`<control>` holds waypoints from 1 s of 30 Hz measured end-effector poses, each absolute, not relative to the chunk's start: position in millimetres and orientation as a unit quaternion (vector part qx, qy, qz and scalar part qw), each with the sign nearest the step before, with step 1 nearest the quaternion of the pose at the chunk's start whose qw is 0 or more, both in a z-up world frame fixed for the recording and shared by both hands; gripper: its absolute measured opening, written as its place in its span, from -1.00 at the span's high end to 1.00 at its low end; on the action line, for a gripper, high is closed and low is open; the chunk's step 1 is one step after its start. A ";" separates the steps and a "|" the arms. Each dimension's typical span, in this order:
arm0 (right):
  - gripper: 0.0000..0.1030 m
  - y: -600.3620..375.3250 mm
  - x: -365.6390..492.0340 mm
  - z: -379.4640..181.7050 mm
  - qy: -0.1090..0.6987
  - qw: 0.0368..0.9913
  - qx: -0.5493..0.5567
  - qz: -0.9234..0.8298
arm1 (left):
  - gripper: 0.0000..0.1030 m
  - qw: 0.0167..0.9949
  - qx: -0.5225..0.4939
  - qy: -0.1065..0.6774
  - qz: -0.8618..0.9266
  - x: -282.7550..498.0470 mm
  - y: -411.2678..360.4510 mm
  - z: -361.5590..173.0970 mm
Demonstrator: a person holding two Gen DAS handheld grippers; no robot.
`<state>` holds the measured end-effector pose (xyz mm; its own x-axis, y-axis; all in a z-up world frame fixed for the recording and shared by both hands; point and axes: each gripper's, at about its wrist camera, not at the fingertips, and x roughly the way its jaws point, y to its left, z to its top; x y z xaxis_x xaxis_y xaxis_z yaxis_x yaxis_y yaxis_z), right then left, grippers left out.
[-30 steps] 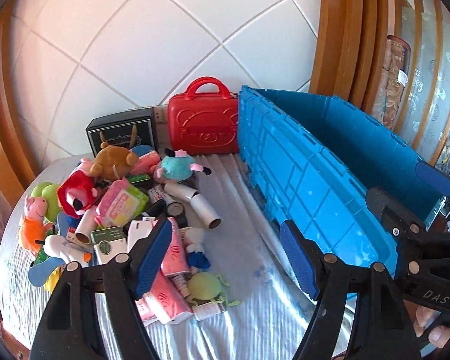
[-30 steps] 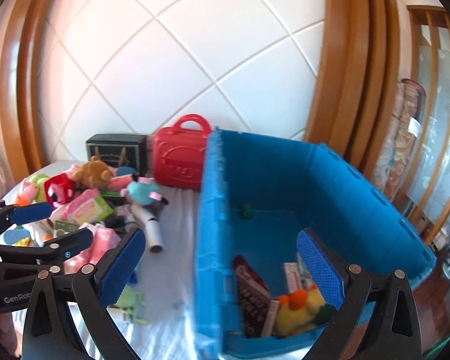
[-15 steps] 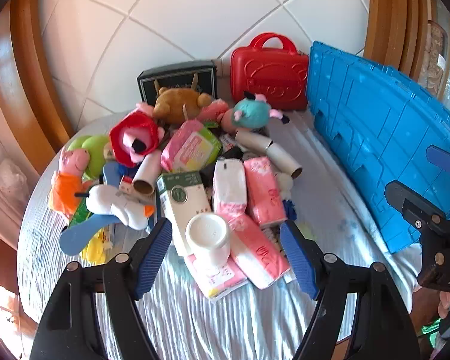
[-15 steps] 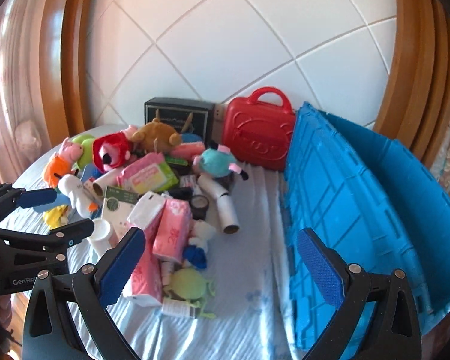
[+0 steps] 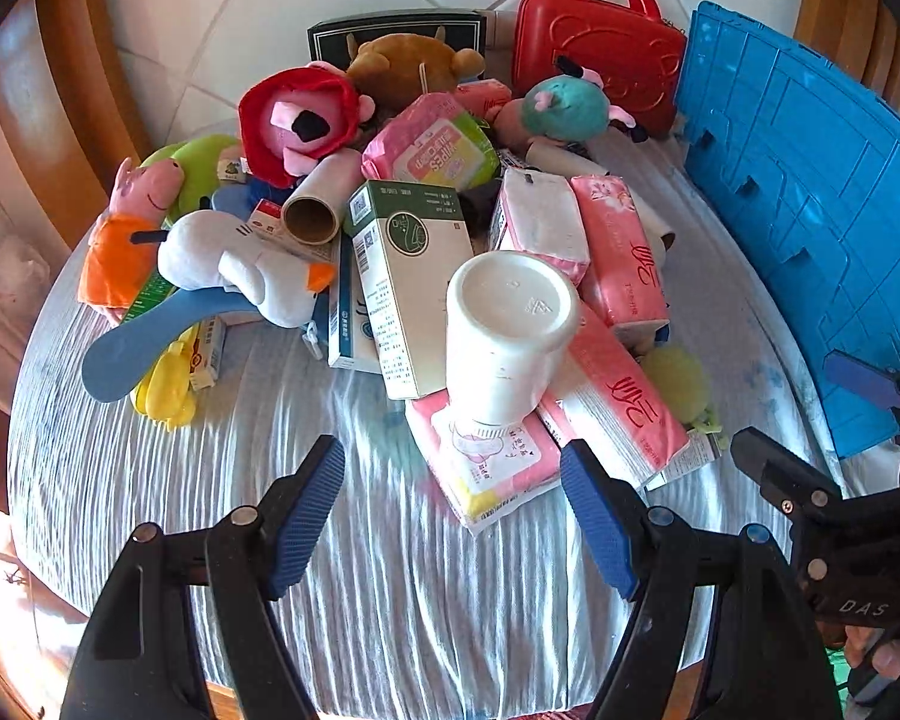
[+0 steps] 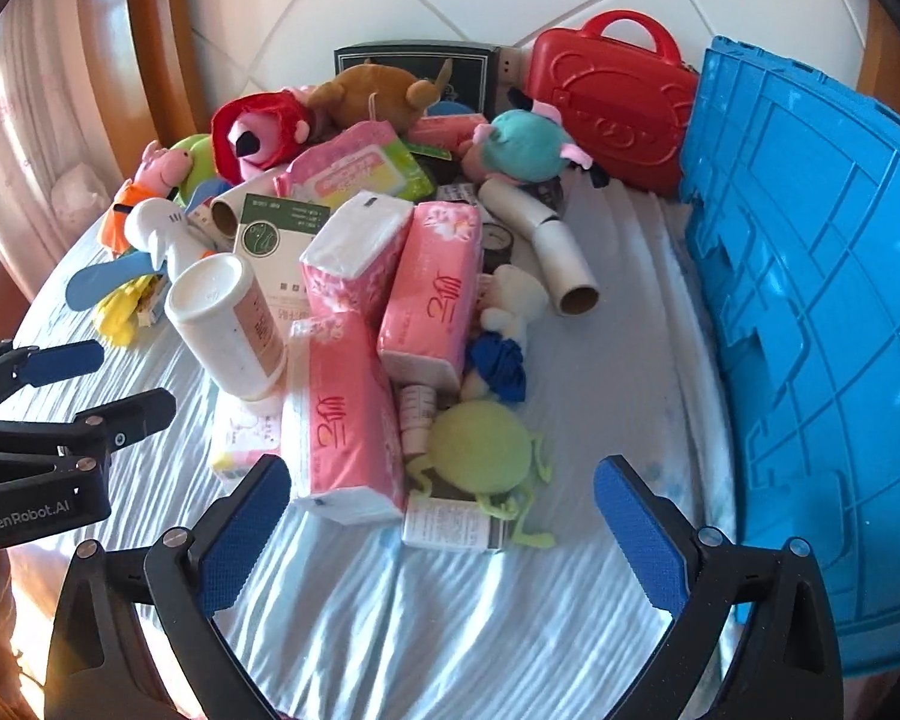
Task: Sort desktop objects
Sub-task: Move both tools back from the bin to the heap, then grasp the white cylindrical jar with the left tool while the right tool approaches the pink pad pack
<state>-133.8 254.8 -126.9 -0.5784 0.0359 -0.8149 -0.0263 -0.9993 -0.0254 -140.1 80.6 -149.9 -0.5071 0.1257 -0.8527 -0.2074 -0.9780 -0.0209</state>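
A heap of objects lies on the striped cloth of a round table (image 5: 390,570). A white bottle (image 5: 504,336) lies bottom-up on pink tissue packs (image 5: 618,252), just ahead of my open, empty left gripper (image 5: 453,510). It also shows in the right wrist view (image 6: 228,324). My right gripper (image 6: 438,534) is open and empty in front of a pink tissue pack (image 6: 345,408) and a green round toy (image 6: 480,447). The blue crate (image 6: 822,276) stands to the right, its inside hidden.
Plush toys (image 5: 306,120), a green-and-white box (image 5: 408,276), cardboard tubes (image 6: 555,252), a wipes pack (image 5: 438,144), a red case (image 6: 612,96) and a dark box (image 5: 390,36) fill the heap against the tiled wall. The table edge curves at left and front.
Both grippers swung left from the blue crate toward the heap and moved closer and lower. The white bottle now sits just ahead of the left gripper. Both stayed open.
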 end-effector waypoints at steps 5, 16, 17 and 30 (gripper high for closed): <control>-0.99 248.8 -139.6 -132.6 -0.004 0.007 -0.462 0.887 | -0.44 0.095 -0.478 0.045 0.872 -151.6 84.1 -150.6; -0.99 242.2 -160.7 -159.8 0.004 -0.009 -0.487 0.873 | -0.34 0.112 -0.471 0.050 0.874 -188.5 107.7 -178.2; -0.99 240.5 -162.5 -163.0 0.003 -0.012 -0.491 0.871 | -0.01 0.115 -0.463 0.045 0.878 -188.5 106.7 -178.3; -0.73 208.9 -184.8 -179.4 -0.003 -0.028 -0.495 0.869 | -0.01 0.021 -0.453 0.061 0.889 -160.1 8.9 -181.1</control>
<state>-184.8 208.9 -179.4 -0.5086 -0.0457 -0.8598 0.0516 -0.9984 0.0225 -160.1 8.9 -181.1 -0.5894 -0.0182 -0.8076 -0.0928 -0.9916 0.0901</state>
